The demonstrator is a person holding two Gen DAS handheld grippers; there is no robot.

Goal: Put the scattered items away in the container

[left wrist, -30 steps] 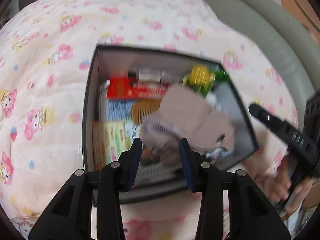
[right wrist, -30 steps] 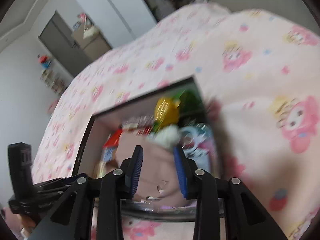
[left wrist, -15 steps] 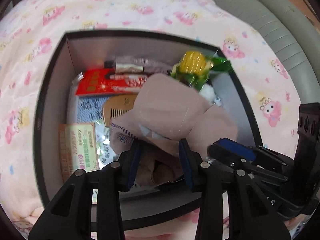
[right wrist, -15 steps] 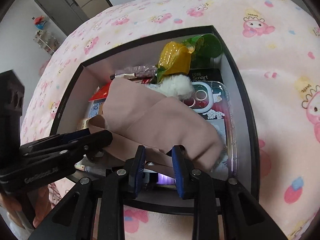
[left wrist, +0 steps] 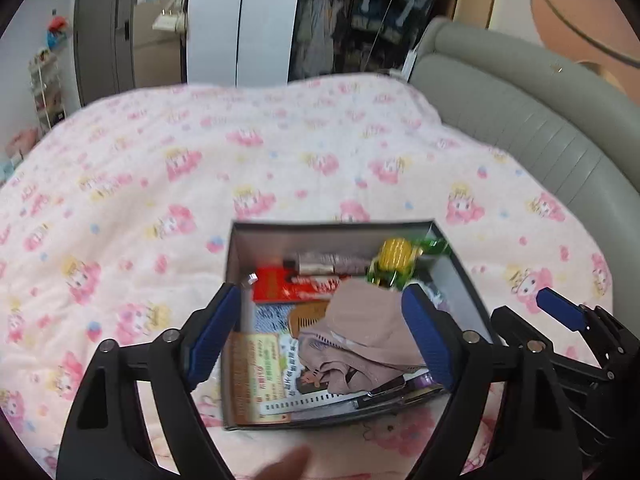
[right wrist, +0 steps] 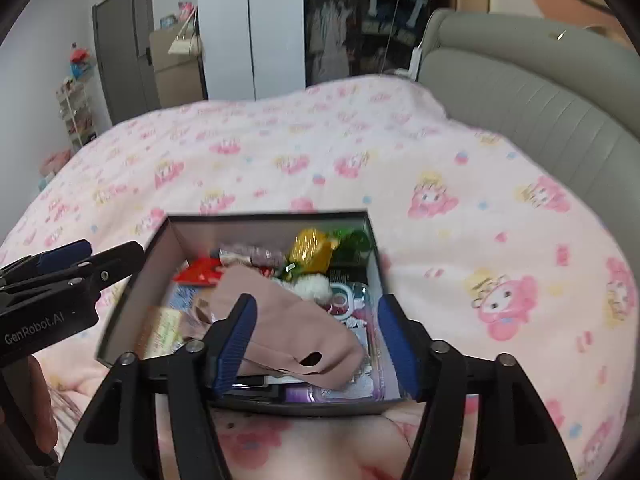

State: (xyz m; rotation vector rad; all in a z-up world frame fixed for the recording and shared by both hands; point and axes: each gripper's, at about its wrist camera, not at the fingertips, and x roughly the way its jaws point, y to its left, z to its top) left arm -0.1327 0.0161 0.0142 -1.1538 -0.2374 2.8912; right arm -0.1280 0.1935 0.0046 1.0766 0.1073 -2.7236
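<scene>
On the pink cartoon-print bed (right wrist: 460,184), sitting full: dark rectangular box (right wrist: 372,240), beige soft cloth (right wrist: 292,332) lying on top. Left gripper (left wrist: 320,336), right gripper (right wrist: 316,340) hovering, fingers spread, gripping nothing. Seemingly finishing.

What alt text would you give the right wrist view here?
The right gripper hangs open above a dark box on a pink cartoon-print quilt, with a beige cloth lying on top of its packed contents. The left gripper reaches in from the left edge.
</scene>
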